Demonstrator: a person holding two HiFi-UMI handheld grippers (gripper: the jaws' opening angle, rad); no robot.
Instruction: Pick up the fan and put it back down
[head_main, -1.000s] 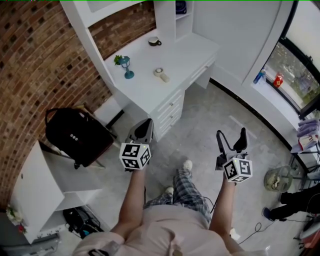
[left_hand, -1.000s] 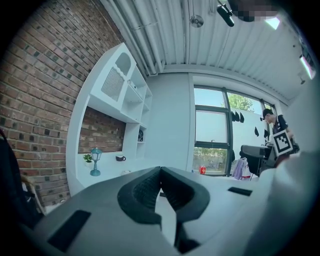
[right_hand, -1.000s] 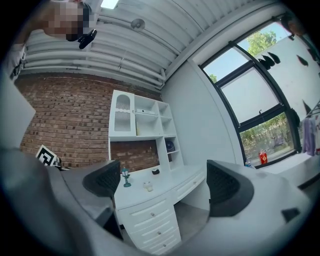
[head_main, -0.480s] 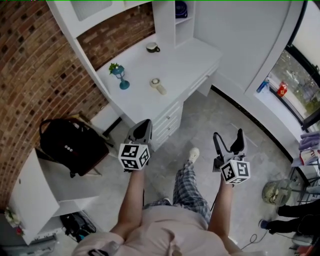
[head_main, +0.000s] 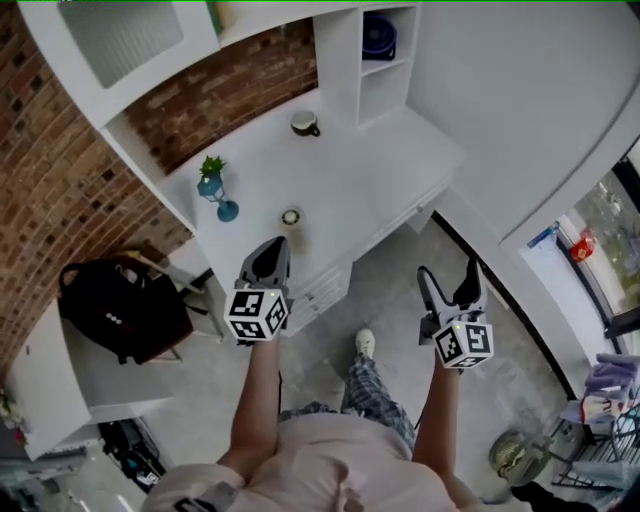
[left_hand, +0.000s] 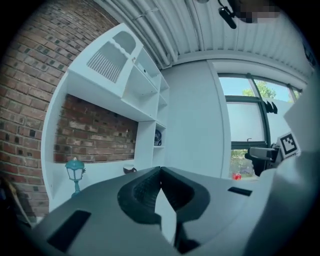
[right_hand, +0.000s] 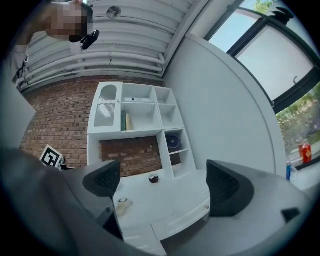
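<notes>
A small dark blue fan (head_main: 378, 35) stands in a cubby of the white shelf unit above the desk; it also shows in the right gripper view (right_hand: 173, 142) and, small, in the left gripper view (left_hand: 158, 137). My left gripper (head_main: 268, 258) is shut with nothing in it, its tips (left_hand: 159, 172) meeting, and hovers at the desk's front edge. My right gripper (head_main: 450, 280) is open and empty (right_hand: 165, 187), held over the floor right of the desk. Both are well short of the fan.
The white desk (head_main: 380, 170) carries a cup (head_main: 304, 123), a teal lantern with a plant (head_main: 215, 188) and a small round object (head_main: 291, 217). A black backpack (head_main: 120, 310) sits on a chair at left. A wire-cage floor fan (head_main: 515, 455) stands at lower right.
The person has stepped closer to the desk, so the desk and shelves now lie nearer the grippers. Both grippers keep their states, left shut and right open.
</notes>
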